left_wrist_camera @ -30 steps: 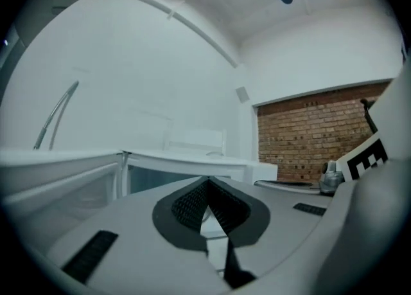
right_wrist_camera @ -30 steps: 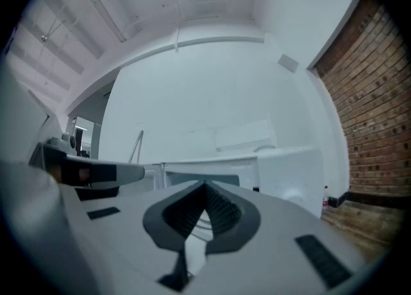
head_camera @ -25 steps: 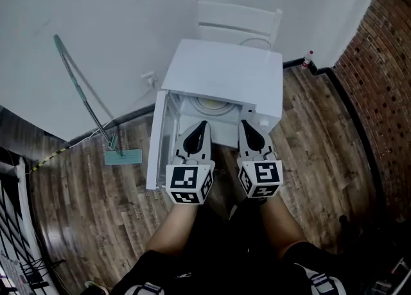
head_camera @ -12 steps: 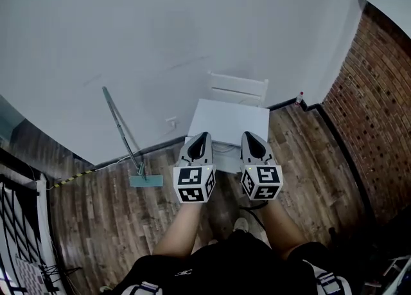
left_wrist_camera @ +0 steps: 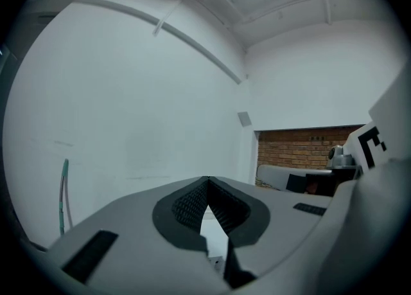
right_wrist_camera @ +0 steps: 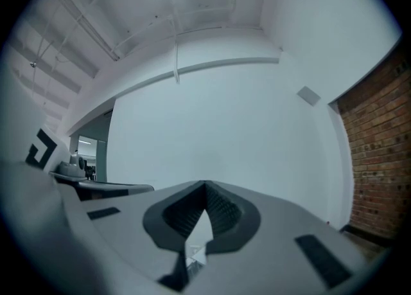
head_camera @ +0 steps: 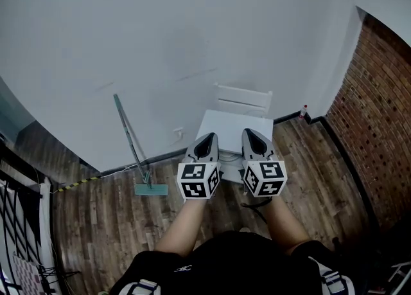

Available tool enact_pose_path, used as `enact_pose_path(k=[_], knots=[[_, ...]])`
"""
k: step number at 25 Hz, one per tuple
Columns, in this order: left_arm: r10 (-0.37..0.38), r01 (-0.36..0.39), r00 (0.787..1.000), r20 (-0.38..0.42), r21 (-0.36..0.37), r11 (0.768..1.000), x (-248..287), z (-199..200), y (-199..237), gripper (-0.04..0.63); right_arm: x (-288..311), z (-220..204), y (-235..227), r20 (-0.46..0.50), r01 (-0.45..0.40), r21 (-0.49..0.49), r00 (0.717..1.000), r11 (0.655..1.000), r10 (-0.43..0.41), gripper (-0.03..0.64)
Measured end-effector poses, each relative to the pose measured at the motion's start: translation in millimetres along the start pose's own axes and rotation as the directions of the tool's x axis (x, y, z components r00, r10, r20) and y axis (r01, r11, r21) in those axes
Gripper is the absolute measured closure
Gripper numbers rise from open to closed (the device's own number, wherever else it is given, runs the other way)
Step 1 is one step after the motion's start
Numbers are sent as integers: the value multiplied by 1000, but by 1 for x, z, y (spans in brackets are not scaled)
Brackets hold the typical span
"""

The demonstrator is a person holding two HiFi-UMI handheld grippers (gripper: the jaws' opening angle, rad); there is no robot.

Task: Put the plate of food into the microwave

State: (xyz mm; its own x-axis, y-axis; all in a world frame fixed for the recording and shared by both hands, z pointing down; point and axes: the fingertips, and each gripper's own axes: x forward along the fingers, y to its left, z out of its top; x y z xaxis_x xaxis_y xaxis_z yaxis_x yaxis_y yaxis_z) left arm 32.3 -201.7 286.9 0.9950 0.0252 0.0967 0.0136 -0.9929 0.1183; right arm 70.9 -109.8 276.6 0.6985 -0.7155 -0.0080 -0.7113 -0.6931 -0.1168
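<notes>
white wall (head_camera: 160,43) fills most of the head view. below it lies a brown wood floor (head_camera: 96,223), and a red brick wall (head_camera: 379,146) stands at the right side. the white microwave (head_camera: 235,124) sits low down by the white wall, with a white chair (head_camera: 243,99) just behind it. the plate of food cannot be seen from here. a mop (head_camera: 131,143) with a green head leans on the wall, to the left of the microwave. the left gripper (head_camera: 207,138) and the right gripper (head_camera: 250,134) are held side by side, near each other, and cover the front of the microwave. both point at the white wall. each gripper is clenched, its tips pressed together with nothing between them. a tiny bottle (head_camera: 303,112) with a red top stands on the floor by the corner.
</notes>
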Motion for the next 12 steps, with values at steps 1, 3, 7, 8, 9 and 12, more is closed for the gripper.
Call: enact_pose_path(k=[1,3,7,8,9,12], knots=[[-1,1,1000,1,0,1000,2,0,-2,595,1,0,-2,-2,0,0,1000,1000,0,608],[0,0,1000,2,1,1000,4,0,-5,595,2,-2,-5,-6,-5,1,1000,1000,5,609],[3,-3,1000,0,-14,1000,9,2,-4,595,6,-2,-5,-9,-15,2,1000,1000,15,609],[1,-1,1000,-2,-19,1000,10,2,-3,595,7,-2,-5,-9,-16,1,1000,1000,16,609],[-1,1,1000,-2,-25,1000,11,1,-2,595,8,-2,-5,-9,-16,0,1000,1000,16,608],[-8,8,1000,-2,-43,999,13,1,-2,595,11,-3,-6,-7,-18,-1,1000,1000,18,609]])
